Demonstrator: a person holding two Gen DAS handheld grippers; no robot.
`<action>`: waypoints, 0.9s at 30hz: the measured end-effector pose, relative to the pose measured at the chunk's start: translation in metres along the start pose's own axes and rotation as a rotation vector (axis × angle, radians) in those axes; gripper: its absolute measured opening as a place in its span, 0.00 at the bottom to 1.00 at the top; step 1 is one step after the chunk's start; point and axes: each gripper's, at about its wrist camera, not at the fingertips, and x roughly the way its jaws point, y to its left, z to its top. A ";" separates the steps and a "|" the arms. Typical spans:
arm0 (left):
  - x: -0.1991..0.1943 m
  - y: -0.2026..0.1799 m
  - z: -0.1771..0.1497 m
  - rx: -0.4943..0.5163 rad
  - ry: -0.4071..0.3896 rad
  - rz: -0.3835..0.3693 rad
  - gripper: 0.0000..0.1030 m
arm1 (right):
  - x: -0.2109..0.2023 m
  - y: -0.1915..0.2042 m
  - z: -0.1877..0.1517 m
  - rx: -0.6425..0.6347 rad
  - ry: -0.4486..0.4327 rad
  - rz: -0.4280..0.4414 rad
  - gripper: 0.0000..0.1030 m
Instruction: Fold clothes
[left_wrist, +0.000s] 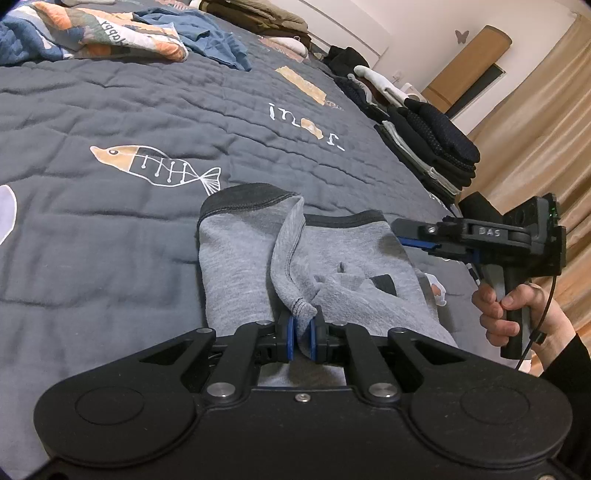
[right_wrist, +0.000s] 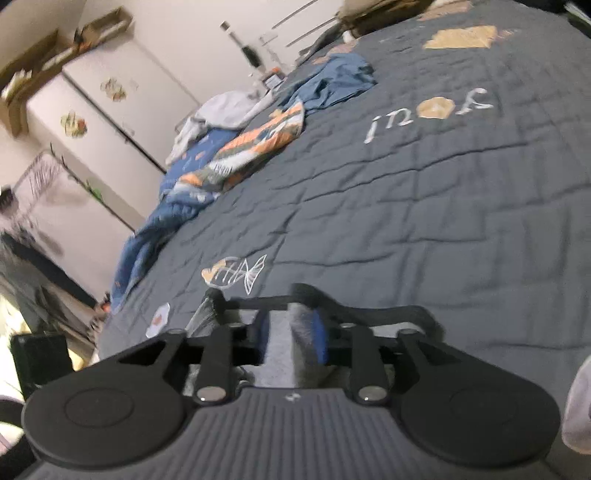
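Across the quilted dark-grey bedspread (left_wrist: 110, 229), our left gripper (left_wrist: 302, 338) pinches the grey knit garment's (left_wrist: 236, 266) near corner; our right gripper (left_wrist: 408, 236), jaws parted, hovers at its right edge.

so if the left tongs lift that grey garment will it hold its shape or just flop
Probably flop: the grey garment already creases and drapes where the left tongs pinch its hem. Likely light, since a small pinch holds up that fold. Its knit looks grippy, so slipping seems unlikely.

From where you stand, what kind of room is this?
Most likely a bedroom in a home: a bed under a grey quilted bedspread, a stack of folded clothes at its edge, and a white wardrobe by the wall.
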 end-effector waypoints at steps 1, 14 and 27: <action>0.000 0.000 0.000 0.000 0.000 0.000 0.09 | -0.004 -0.005 -0.002 0.019 -0.010 0.009 0.38; 0.003 -0.001 0.000 -0.002 0.001 0.004 0.08 | 0.020 -0.018 -0.021 0.081 0.058 -0.040 0.27; 0.002 -0.005 0.001 0.000 -0.024 -0.023 0.09 | -0.013 0.043 -0.004 -0.224 -0.091 -0.203 0.03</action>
